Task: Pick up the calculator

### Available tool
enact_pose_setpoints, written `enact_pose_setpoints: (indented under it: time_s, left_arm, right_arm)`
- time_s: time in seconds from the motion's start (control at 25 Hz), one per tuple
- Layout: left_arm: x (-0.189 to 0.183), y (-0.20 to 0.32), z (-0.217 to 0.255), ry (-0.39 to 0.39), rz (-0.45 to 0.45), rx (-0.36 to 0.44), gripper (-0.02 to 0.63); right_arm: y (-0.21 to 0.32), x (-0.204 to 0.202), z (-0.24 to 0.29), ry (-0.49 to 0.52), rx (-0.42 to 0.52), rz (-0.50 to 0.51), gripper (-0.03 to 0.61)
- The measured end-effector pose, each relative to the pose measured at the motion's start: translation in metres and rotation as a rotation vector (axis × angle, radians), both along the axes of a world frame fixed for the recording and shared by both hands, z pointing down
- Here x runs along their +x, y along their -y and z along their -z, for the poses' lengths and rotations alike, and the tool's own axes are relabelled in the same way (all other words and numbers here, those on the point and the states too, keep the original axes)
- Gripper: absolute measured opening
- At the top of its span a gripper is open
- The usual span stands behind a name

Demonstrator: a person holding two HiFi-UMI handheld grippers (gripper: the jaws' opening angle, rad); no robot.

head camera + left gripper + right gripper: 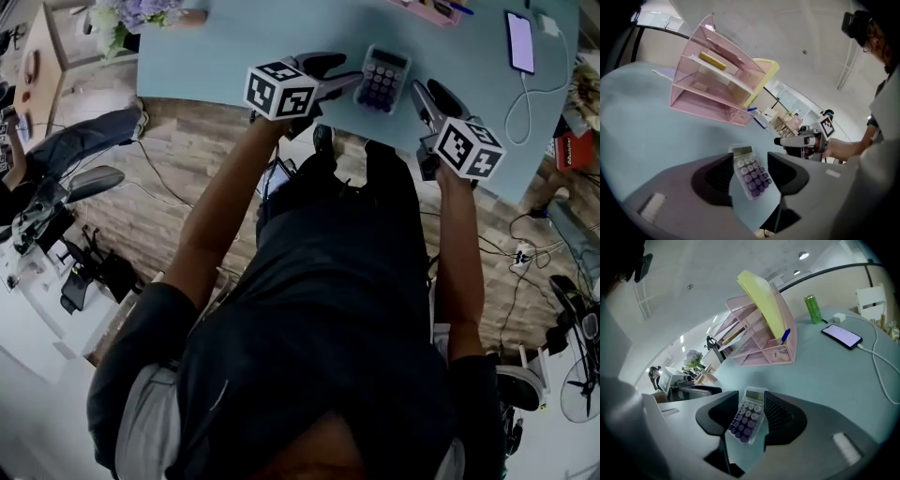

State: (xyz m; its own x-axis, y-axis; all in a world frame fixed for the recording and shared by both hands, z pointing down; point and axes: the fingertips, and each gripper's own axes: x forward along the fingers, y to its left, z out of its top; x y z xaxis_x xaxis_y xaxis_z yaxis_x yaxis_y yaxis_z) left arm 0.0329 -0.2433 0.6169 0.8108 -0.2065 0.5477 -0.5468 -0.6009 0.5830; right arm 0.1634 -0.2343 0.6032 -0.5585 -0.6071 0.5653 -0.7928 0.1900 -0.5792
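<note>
The calculator (382, 78), pale with purple keys, lies flat on the light blue table (225, 56) close to its near edge. My left gripper (347, 73) points at it from the left, open, its tips just short of the calculator's left side. From the right comes my right gripper (427, 94), also open, a little apart from it. In the left gripper view the calculator (751, 176) shows through the gap of the left gripper (750, 157). The right gripper view has the calculator (746, 420) framed by the right gripper (751, 397). Neither one holds anything.
A pink desk organizer (717, 84) with a yellow folder (764, 305) stands behind the calculator. A phone (520, 42) on a white cable (525, 98) lies at the right, a green can (813, 309) beyond it. Flowers (141, 14) sit at the far left corner. Office chairs (75, 141) stand on the floor.
</note>
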Motion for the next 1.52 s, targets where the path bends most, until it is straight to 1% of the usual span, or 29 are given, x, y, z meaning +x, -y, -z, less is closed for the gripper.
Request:
enact_pose_setpoints:
  time_s: [0.32, 0.56, 1.24, 1.44, 1.52]
  left_arm:
    - [0.004, -0.003, -0.038, 0.038, -0.018, -0.064, 0.252]
    - [0.006, -0.006, -0.058, 0.055, -0.027, -0.1, 0.258]
    - [0.023, -0.013, -0.077, 0.053, -0.06, -0.158, 0.258]
    - [0.023, -0.012, -0.08, 0.065, -0.056, -0.158, 0.258]
    - [0.025, -0.014, -0.082, 0.083, -0.063, -0.154, 0.255]
  right_arm:
    - [-0.001, -0.012, -0.04, 0.006, -0.069, 0.032, 0.153]
    - [-0.004, -0.02, -0.061, 0.012, -0.11, 0.054, 0.156]
    - [-0.012, -0.036, -0.086, 0.051, -0.186, 0.087, 0.173]
    - [-0.013, -0.042, -0.09, 0.045, -0.187, 0.091, 0.173]
    - [-0.013, -0.043, -0.09, 0.045, -0.189, 0.086, 0.173]
